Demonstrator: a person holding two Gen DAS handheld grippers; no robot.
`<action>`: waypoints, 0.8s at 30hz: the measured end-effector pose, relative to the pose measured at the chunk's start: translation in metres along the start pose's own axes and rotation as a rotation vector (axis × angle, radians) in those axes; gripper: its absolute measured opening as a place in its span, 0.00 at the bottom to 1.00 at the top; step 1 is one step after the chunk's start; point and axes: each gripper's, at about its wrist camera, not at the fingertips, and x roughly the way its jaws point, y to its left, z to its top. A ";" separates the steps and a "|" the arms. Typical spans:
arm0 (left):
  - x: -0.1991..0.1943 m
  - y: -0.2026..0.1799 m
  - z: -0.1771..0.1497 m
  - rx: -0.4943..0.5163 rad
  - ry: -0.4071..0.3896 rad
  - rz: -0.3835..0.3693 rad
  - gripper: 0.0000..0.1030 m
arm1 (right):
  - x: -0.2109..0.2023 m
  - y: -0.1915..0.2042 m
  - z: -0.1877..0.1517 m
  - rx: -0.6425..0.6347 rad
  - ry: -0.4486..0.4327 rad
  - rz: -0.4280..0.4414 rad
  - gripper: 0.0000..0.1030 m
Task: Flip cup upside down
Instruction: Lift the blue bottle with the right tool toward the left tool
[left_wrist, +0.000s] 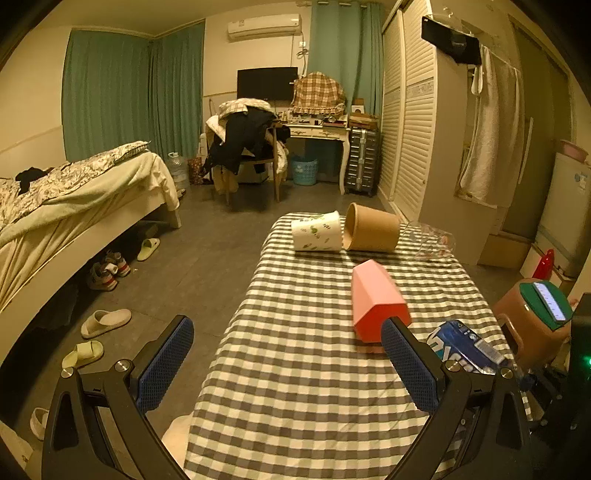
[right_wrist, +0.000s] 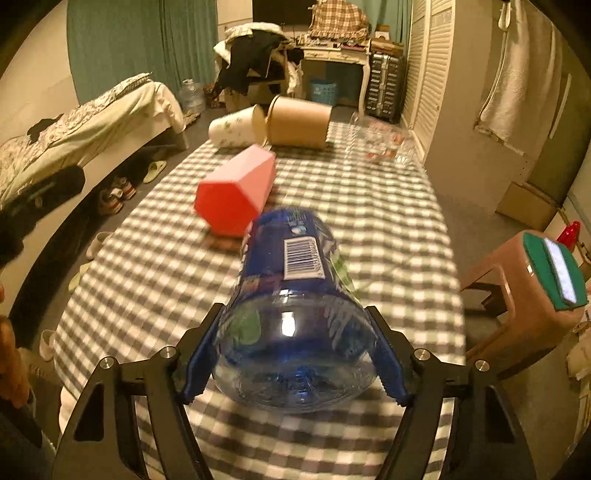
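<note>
Several cups lie on their sides on the checkered table. My right gripper is shut on a clear plastic cup with a blue label, its base towards the camera and held just above the cloth. That cup shows at the lower right of the left wrist view. A pink hexagonal cup lies just beyond it. My left gripper hangs open and empty over the table's near left part.
At the far end lie a white patterned paper cup, a brown paper cup and a clear glass. A brown stool with a phone stands right of the table. The bed and slippers are to the left.
</note>
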 end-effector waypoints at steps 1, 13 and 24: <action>0.000 0.002 -0.002 -0.001 0.001 0.007 1.00 | 0.002 0.003 -0.003 -0.001 0.008 0.007 0.71; -0.004 -0.011 -0.006 0.021 0.005 0.036 1.00 | -0.024 -0.007 0.003 0.032 -0.085 0.085 1.00; -0.013 -0.063 -0.015 0.059 0.018 -0.012 1.00 | -0.067 -0.094 0.008 0.198 -0.182 -0.048 1.00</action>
